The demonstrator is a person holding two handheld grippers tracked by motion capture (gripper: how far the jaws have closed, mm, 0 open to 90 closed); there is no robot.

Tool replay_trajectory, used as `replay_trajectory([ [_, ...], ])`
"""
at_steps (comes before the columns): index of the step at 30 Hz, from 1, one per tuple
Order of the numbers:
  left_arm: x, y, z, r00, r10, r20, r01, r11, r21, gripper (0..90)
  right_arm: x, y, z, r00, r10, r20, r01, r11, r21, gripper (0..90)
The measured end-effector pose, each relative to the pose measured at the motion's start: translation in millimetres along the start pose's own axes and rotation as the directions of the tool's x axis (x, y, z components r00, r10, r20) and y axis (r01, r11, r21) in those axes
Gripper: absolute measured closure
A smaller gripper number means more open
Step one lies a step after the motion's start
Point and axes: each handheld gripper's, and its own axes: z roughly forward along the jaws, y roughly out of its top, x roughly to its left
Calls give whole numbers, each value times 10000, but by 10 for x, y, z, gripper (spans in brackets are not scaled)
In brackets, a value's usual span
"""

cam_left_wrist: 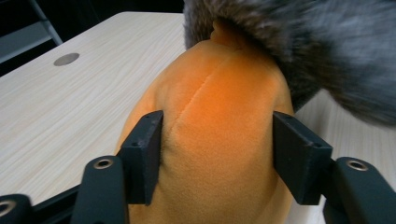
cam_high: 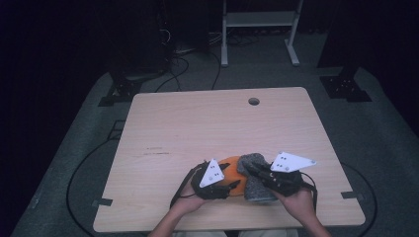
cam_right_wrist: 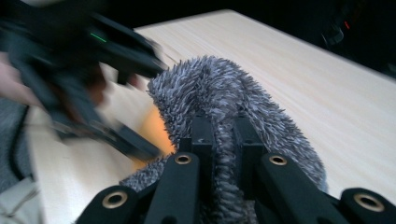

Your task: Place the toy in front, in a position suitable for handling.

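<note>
Left tool [cam_left_wrist: 217, 154] squeezed the orange plush [cam_left_wrist: 219, 140] near the desk's [cam_high: 197, 123] near edge; right tool [cam_right_wrist: 223, 140] pinched the grey furry cover [cam_right_wrist: 219, 88], draped over the plush's right end.

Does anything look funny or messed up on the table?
Nothing looks broken or spilled. The fuzzy grey cover only half covers the orange plush toy, near the wooden table's front edge.

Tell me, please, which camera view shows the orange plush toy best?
The left gripper view: the orange plush toy looms close between the left tongs. The high view catches an orange patch; the right gripper view, an orange sliver.
</note>
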Motion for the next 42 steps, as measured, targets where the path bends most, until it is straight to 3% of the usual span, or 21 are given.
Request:
replay_trajectory([
  [3,18,-12,-40,9991,-55,420,58,10000,-69,411,37,-1,67,9983,-543,225,534,9978,402,815],
  [4,46,-17,-60,9982,-130,588,138,9998,-136,390,-82,-95,91,9999,106,35,-107,9993,346,815],
  [5,78,-16,-74,9971,-226,723,244,9994,-238,390,-82,-95,91,9999,106,35,-107,9993,346,815],
  [6,137,-21,-73,9942,-699,819,740,9961,-483,272,-102,-128,75,9993,306,-216,-298,9989,350,815],
  [7,137,-21,-73,9942,-699,819,740,9961,-483,185,-102,-128,75,9993,306,-216,-298,9989,350,815],
  [8,179,-27,-45,9932,-969,649,986,9949,-233,100,-49,-115,58,9995,-76,-301,85,9995,306,814],
  [9,212,-40,-20,9914,-1165,588,1164,9932,57,100,-49,-115,58,9995,-76,-301,85,9995,306,814],
  [10,239,-63,-1,9858,-1447,850,1434,9894,213,67,-40,-115,62,9991,-132,-407,144,9995,291,814],
  [11,245,-85,8,9840,-1487,983,1471,9889,232,102,-46,-118,69,9989,-86,-454,100,9995,306,815],
  [12,213,-104,-4,9903,-1125,817,1124,9937,58,238,-123,-137,65,9990,156,-425,-142,9994,328,815],
  [13,213,-104,-4,9903,-1125,817,1124,9937,58,281,-123,-137,65,9990,156,-425,-142,9994,328,815],
  [18,160,-16,-53,9958,-891,215,894,9959,-121,382,-314,-225,-55,9957,901,235,-908,9953,337,814],
  [21,143,27,-83,9978,-665,3,665,9978,85,395,-270,-172,-110,9963,850,102,-850,9964,-24,814],
  [23,101,67,-96,9993,-325,-194,328,9994,149,403,-185,-96,-116,9978,601,-286,-612,9974,-368,814],
  [26,94,79,-130,9990,-453,30,453,9989,-87,410,-73,-51,0,9999,-75,-153,75,10000,12,814],
  [29,95,83,-139,9984,-564,51,564,9983,-150,411,-128,-136,54,9999,108,-18,-108,9996,253,814],
  [30,92,81,-131,9990,-452,-17,452,9990,-40,413,-211,-212,75,9988,499,3,-498,9981,359,814],
  [33,105,88,-134,9986,-520,18,520,9986,-38,413,-235,-207,41,9978,639,198,-646,9972,377,814],
  [38,92,78,-133,9990,-376,237,380,9992,-153,393,-102,-112,31,9995,267,-143,-266,9996,71,814],
  [40,134,57,-126,9968,-598,524,612,9978,-246,307,-112,-143,76,9998,150,-123,-147,9995,264,814],
  [42,234,-4,-112,9914,-1089,726,1112,9934,-284,164,-181,-209,83,9991,392,-149,-387,9987,329,814],
])
